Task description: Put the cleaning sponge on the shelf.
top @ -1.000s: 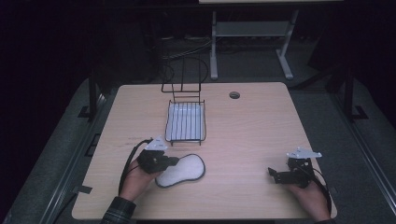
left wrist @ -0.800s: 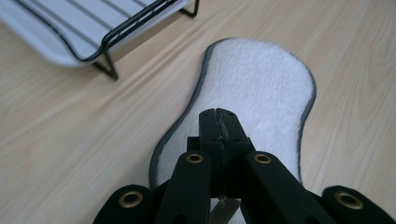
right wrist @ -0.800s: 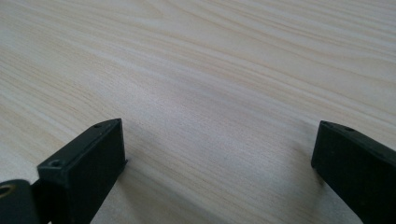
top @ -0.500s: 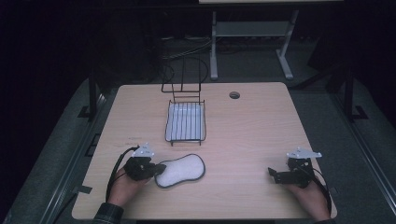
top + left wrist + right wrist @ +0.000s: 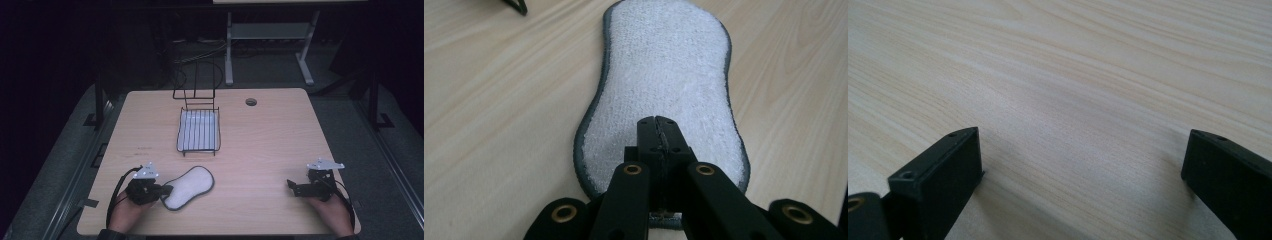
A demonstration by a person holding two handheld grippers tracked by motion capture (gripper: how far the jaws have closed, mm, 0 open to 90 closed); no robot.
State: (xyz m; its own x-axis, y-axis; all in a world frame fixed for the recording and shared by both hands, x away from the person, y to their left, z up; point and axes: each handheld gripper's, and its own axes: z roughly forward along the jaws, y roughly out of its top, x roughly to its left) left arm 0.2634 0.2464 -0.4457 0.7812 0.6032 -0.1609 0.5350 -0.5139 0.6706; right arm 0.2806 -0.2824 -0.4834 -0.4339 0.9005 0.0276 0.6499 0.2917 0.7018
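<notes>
Since the earlier frames the left gripper (image 5: 162,190) has been sliding back toward the desk's (image 5: 260,145) near-left corner, and the pad (image 5: 189,181) has been coming with it, its near end now turned more toward that corner. In the left gripper view the jaws are clenched together over the pad's (image 5: 664,75) near end, and they seem to be pinching its edge, though the exact grip is hidden beneath them. The pad is lying flat near the desk's near edge, left of middle, well apart from the wire rack (image 5: 199,130) standing toward the far edge. The right gripper (image 5: 291,187) is resting near the near-right corner, jaws spread wide over bare wood, holding nothing. Judging from this, the work is at an early stage: the pad is gripped but not yet lifted, and if it is bound for the rack, the whole carry and the placing are left to do.
</notes>
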